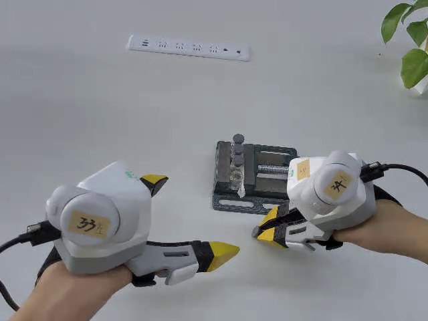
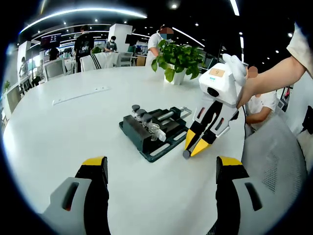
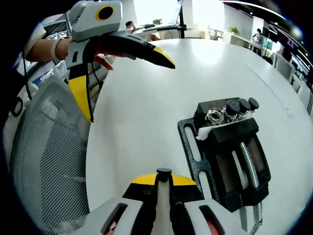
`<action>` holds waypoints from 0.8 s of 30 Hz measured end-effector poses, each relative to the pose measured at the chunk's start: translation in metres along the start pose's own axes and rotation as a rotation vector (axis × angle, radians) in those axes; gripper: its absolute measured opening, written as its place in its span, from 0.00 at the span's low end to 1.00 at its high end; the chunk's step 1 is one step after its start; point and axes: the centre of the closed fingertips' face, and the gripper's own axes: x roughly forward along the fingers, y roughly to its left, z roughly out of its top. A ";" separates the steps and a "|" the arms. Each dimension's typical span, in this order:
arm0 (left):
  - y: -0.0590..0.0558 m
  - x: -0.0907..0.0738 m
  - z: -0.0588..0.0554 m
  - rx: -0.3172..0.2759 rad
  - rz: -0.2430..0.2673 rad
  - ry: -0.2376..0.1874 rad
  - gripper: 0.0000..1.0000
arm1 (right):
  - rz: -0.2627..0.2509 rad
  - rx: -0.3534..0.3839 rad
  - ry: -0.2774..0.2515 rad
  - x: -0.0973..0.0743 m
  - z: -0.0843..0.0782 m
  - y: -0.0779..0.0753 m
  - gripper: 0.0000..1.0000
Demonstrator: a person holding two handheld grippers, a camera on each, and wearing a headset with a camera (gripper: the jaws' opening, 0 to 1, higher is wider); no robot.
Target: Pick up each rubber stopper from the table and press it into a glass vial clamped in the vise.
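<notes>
A dark vise (image 1: 231,200) stands mid-table with a row of glass vials in its jaws. Three carry dark stoppers (image 1: 238,140); the nearest vial (image 1: 237,178) is uncapped. My right gripper (image 1: 258,233) hovers just in front of the vise, shut on a small dark rubber stopper (image 3: 164,172) at its yellow tips. In the right gripper view the uncapped vial (image 3: 212,116) is ahead and to the right. My left gripper (image 1: 189,216) is held wide open and empty at the lower left, well apart from the vise (image 2: 142,139).
A white power strip (image 1: 188,47) lies at the far side of the table. Plant leaves (image 1: 408,40) hang over the far right corner. A mesh chair (image 3: 44,161) stands beside the table edge. People sit in the background (image 2: 85,41).
</notes>
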 end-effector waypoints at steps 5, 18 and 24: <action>-0.001 0.000 -0.001 -0.007 0.001 0.000 0.90 | 0.001 -0.007 0.007 0.002 0.001 0.002 0.03; -0.004 0.002 0.006 -0.021 -0.009 -0.015 0.88 | -0.016 0.028 -0.031 -0.004 0.002 0.004 0.02; -0.006 0.002 0.015 -0.028 -0.022 -0.037 0.86 | -0.054 0.099 -0.207 -0.035 0.028 -0.004 0.02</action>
